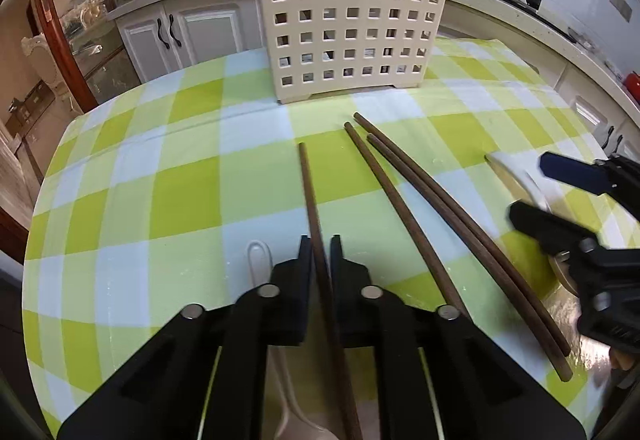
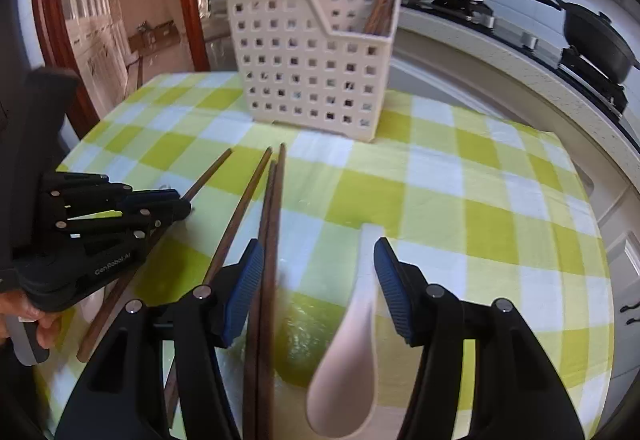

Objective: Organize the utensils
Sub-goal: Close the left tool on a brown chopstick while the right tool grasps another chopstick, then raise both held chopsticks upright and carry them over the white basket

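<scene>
Matt wooden chopsticks (image 1: 404,216), perforated plastic caddy (image 1: 344,20), glossy spoon (image 2: 348,352)

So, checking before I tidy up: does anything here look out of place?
Four brown wooden chopsticks and a white ceramic spoon lie loose on the checked tablecloth, not in the cream perforated caddy. No spill or damage shows.

Four loose chopsticks (image 1: 372,176), two spoons (image 2: 352,340), one caddy (image 1: 344,20)

My left wrist camera sits low over the checked tablecloth (image 1: 160,176), facing the slotted basket (image 1: 344,20) at 12 o'clock, with the right gripper (image 1: 532,192) at 3 o'clock. My right wrist camera looks the same way, close to the cloth, basket (image 2: 308,68) at 12, left gripper (image 2: 188,206) at 9. Both views share basket, cloth and chopsticks (image 1: 416,224).
</scene>
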